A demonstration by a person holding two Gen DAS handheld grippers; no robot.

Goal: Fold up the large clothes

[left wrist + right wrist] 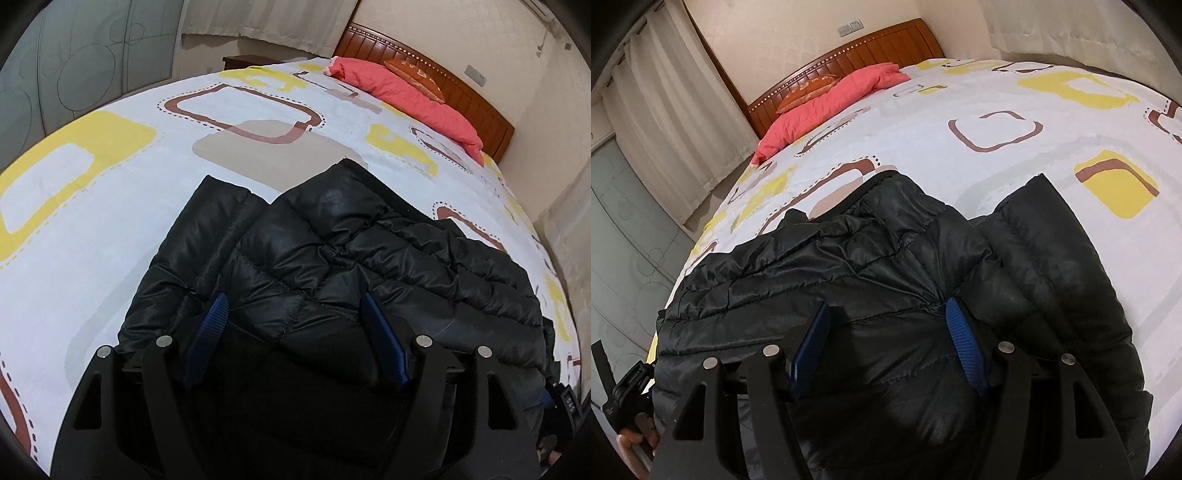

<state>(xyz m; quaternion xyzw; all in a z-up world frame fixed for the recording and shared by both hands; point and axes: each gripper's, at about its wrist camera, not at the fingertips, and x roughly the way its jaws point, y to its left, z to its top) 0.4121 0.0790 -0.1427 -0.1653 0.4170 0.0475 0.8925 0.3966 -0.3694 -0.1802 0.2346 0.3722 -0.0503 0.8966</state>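
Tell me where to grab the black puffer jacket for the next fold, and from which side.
Probably best to take the black puffer jacket by the near hem, one gripper toward each side. It lies flat on the bed with the collar end pointing away, so come in from the near edge. The left gripper and right gripper both stand open over the quilted fabric there.

The bed [110, 192] wears a white sheet printed with yellow, brown and beige rounded squares. A black puffer jacket [332, 236] lies spread on its near part, one sleeve [199, 229] stretched out beside the body. At the far end, against the wooden headboard [443, 85], lies a coral quilted cover [406, 96] with an orange cushion [413, 74] on top.
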